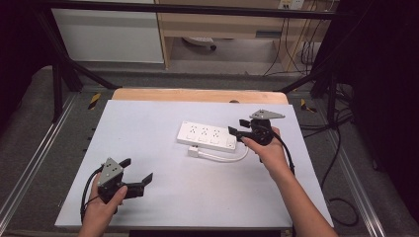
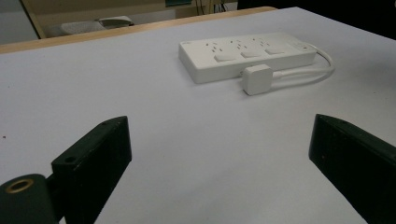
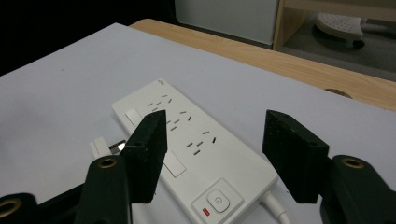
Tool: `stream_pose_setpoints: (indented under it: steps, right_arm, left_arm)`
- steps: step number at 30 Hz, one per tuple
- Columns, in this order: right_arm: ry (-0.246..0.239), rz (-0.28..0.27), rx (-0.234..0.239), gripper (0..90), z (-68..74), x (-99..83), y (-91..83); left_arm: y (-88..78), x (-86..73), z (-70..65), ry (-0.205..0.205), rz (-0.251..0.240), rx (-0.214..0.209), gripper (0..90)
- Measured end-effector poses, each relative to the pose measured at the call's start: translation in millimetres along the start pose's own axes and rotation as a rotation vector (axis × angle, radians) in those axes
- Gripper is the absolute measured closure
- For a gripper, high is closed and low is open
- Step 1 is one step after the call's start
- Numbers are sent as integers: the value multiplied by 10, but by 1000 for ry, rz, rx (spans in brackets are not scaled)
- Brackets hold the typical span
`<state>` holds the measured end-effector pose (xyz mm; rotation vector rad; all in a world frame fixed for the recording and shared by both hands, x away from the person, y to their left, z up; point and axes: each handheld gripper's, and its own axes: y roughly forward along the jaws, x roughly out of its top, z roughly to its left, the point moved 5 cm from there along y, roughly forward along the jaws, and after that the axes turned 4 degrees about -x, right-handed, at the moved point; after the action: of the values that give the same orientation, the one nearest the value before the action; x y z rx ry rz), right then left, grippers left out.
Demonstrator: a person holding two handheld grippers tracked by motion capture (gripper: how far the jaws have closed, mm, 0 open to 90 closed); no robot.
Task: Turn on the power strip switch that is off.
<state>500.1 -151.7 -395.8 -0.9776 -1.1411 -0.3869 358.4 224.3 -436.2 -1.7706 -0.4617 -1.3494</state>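
A white power strip (image 1: 206,136) lies flat on the white tabletop (image 1: 163,197), right of centre. Its white plug (image 1: 193,152) rests on the table just in front of it, and the cable (image 1: 232,158) loops back to the strip's right end. My right gripper (image 1: 238,127) hovers open at that right end; in the right gripper view the jaws straddle the strip (image 3: 196,140) above its power button (image 3: 218,200). My left gripper (image 1: 137,170) stands wide open at the front left, holding nothing. The strip (image 2: 247,56) and plug (image 2: 257,79) lie well ahead of it.
The white top sits on a wooden table whose edge (image 1: 197,95) shows at the back. Black frame bars (image 1: 64,64) stand around the table. Cables (image 1: 341,148) hang off to the right, and a desk (image 1: 222,24) stands behind.
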Motion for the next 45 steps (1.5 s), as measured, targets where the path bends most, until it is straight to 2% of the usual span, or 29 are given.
stream_pose_setpoints:
  steps: [4,9,16,24,32,38,43,45]
  right_arm:
    - [19,-16,10,351,-37,28,-73]
    - [20,-43,-12,284,-75,65,-194]
    - [42,-78,-51,123,-162,116,-368]
    - [63,-101,-91,42,-299,107,-582]
    - [73,-125,-117,39,-378,73,-808]
    - [77,-169,-154,42,-450,36,-943]
    - [60,-180,-195,59,-517,-33,-1015]
    - [59,-182,-196,72,-540,-65,-1043]
  left_arm:
    - [-2,-3,1,4,5,-1,59]
    - [2,-5,-1,2,5,-2,59]
    - [4,-8,-2,0,7,-1,59]
    - [5,-9,2,1,8,0,59]
    - [3,-9,5,0,8,1,59]
    - [-4,-12,21,-4,7,6,59]
    - [-1,-12,22,-4,8,6,59]
    - [0,-13,21,-4,8,6,59]
